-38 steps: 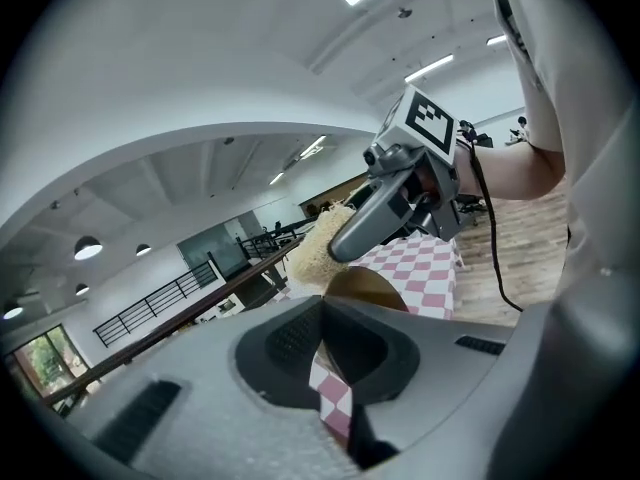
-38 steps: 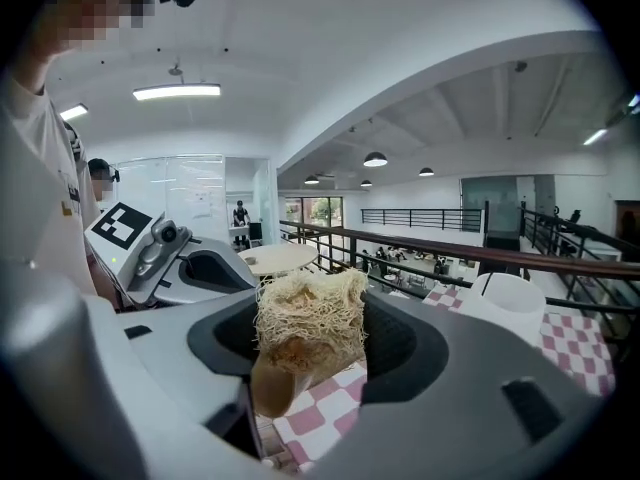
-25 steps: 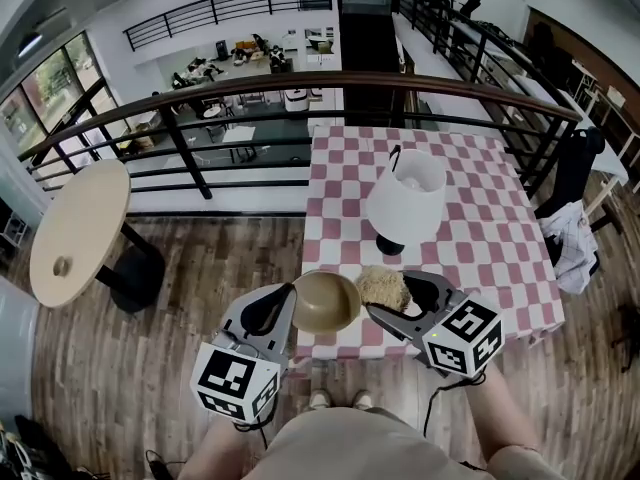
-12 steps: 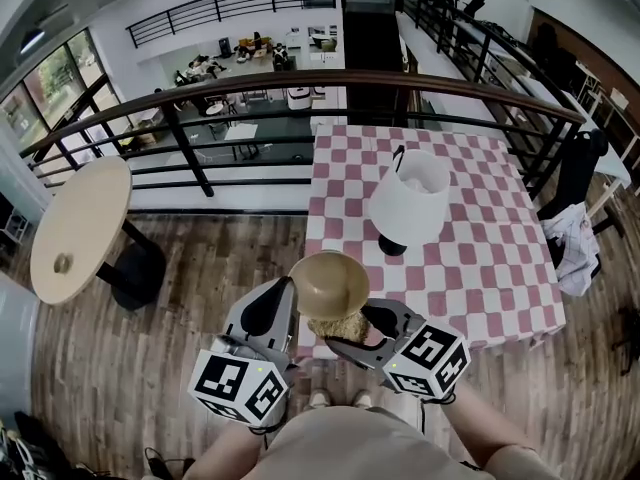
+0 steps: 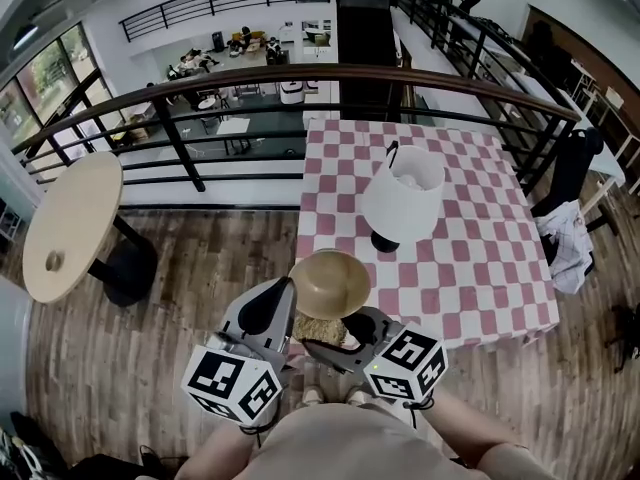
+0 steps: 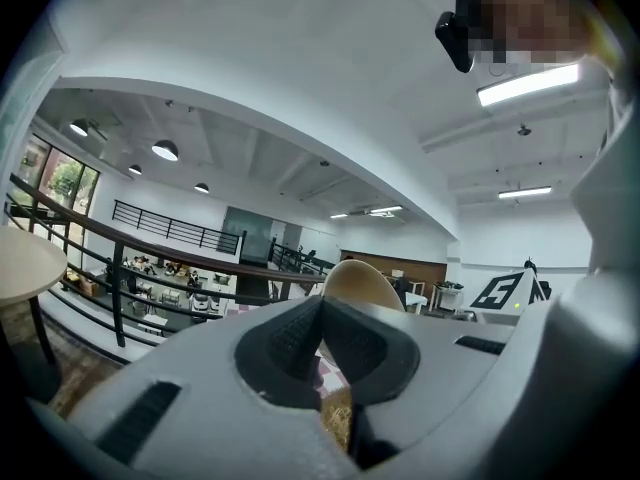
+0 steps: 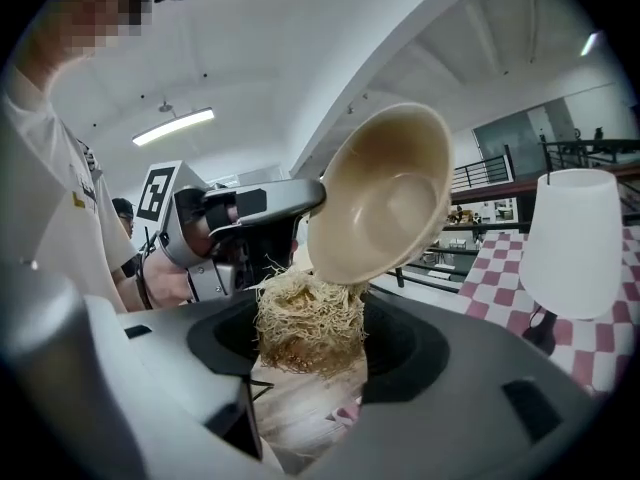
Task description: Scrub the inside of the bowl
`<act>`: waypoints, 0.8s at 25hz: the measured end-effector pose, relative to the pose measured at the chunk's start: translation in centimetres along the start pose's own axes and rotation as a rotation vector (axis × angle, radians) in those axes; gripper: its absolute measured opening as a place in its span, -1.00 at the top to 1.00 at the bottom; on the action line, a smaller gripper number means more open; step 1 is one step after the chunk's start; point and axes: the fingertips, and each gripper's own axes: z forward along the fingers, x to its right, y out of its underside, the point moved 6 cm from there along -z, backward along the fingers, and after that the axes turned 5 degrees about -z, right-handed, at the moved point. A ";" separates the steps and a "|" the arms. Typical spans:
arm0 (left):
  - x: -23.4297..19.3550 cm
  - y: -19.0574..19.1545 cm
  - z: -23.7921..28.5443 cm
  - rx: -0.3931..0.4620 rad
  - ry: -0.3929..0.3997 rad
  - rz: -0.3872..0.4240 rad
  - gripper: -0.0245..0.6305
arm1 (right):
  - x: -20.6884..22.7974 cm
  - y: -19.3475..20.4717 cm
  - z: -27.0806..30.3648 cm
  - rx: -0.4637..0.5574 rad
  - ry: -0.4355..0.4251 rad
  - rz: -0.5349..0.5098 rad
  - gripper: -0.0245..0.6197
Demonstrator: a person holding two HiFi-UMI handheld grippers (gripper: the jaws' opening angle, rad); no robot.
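Mezzanine in open-plan office or lab building. Dark metal railing with brown wooden handrail overlooks lower floor with cluttered work desks. Grey-brown wood-plank floor, round beige pedestal table, bench under pink-and-white checked cloth, tall windows.

Left tool jaws closed on the rim of the tan bowl, centre frame; the bowl sticks up above the pads. A bit of straw-coloured fibrous scrubber shows low in the gap under the pads. Marker cube at right, mid-height. Dark railing runs across the left, round pale table at the left edge. Strip light upper right.
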 end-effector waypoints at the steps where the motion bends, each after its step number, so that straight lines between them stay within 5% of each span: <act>1: -0.1 0.1 0.0 -0.012 0.004 0.010 0.88 | 0.2 0.1 -0.2 -0.005 0.015 -0.003 0.11; 6: -1.0 0.2 -0.3 -0.066 -0.016 0.108 0.88 | 1.1 0.6 -1.3 -0.046 0.097 -0.066 0.11; 20: -2.8 1.4 -0.7 -0.192 -0.010 0.174 0.88 | 3.5 -0.1 -4.5 -0.106 0.264 -0.188 0.11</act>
